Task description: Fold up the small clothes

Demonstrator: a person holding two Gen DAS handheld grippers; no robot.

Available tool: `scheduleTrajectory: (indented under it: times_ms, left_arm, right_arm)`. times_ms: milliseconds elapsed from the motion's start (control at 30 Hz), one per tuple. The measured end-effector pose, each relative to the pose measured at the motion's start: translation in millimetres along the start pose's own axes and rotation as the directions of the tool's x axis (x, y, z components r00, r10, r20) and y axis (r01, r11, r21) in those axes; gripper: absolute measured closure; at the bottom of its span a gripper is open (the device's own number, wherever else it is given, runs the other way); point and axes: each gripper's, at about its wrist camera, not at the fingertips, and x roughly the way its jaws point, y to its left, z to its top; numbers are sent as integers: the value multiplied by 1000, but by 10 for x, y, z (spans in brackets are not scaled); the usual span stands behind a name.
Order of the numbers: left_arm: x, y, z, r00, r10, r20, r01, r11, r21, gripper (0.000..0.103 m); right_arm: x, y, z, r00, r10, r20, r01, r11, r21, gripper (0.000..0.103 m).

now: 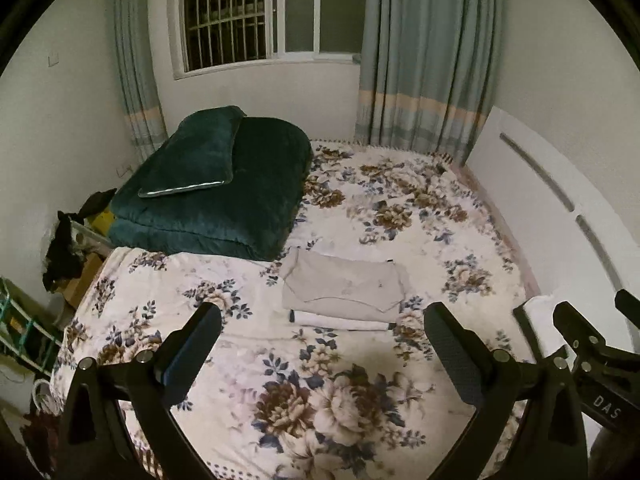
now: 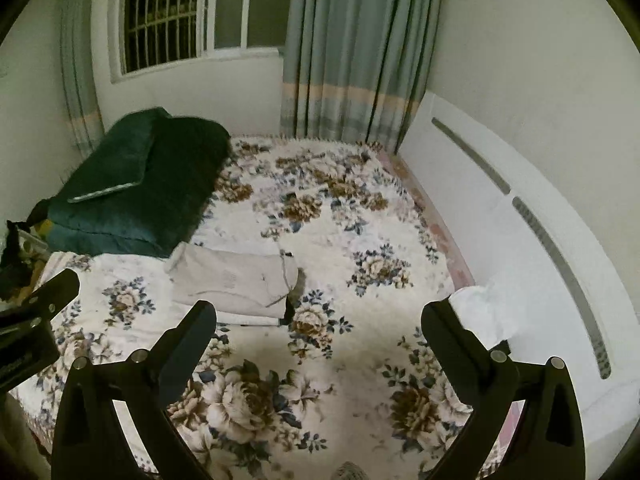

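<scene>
Folded beige shirt (image 1: 342, 286), soft rectangle, atop a white folded garment (image 1: 340, 322), possibly a towel, on the floral bed (image 1: 400, 232). Plush green quilt (image 1: 224, 196) behind. Left gripper (image 1: 324, 344) and right gripper (image 2: 320, 340): jaws wide, holding nothing.

Floral bedspread (image 1: 320, 400), barred window (image 1: 224, 12), grey-blue curtains (image 1: 424, 60).

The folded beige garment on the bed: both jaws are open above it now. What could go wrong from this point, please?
1. The folded beige garment lies on a white folded piece; a deep grasp may catch both layers and undo the stack.
2. The floral bedspread is soft; the left gripper may pinch it together with the garment.
3. A white cloth lies by the right gripper, near the bed edge; a sweep might knock it off.
</scene>
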Motion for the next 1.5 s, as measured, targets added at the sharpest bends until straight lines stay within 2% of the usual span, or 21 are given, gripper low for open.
scheduleTrajectory:
  times_ms: [233,467,833,1500]
  left_arm:
    - [-431,35,-54,1000,15,27,-15,1000,-24,0]
    - [-685,27,-162,998,40,38,-39,999,-24,0]
    - [-858,-4,-198,996,60,73,-59,998,-21,0]
    - [-967,-36,-107,996,42,81,-41,999,-12,0]
  right_arm:
    - [-669,-110,49,997,29,68,-29,1000,-3,0]
    - [-940,-196,35,994,59,87,-59,998,-5,0]
    - [-1008,-247,-2,991,99,85,-98,995,-14,0]
    - [-977,-262,8,991,112,78,-110,994,-23,0]
